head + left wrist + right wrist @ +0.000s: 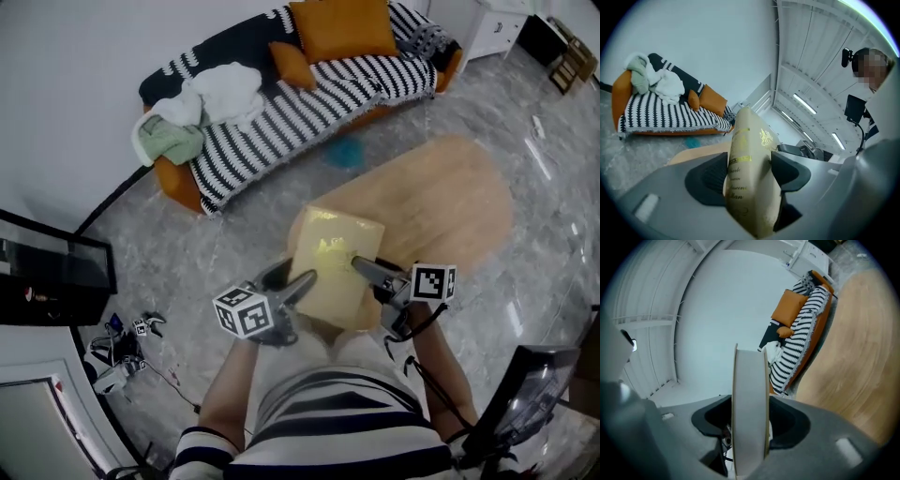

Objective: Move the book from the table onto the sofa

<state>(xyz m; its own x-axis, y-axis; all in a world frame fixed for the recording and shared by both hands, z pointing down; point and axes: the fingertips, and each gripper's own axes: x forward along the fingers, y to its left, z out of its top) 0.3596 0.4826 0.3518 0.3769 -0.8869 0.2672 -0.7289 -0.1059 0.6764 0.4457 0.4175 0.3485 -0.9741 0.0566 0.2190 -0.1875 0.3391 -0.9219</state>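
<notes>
So, left gripper (298, 284) and right gripper (364, 269) each clamp opposite edges of the thick pale-yellow hardcover book (333, 234).

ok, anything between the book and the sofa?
Nothing visible. Left claw and right claw hold the book above the table; only floor and a small teal thing lie before the sofa. Clothes cover one end; mid-seat is bare.
</notes>
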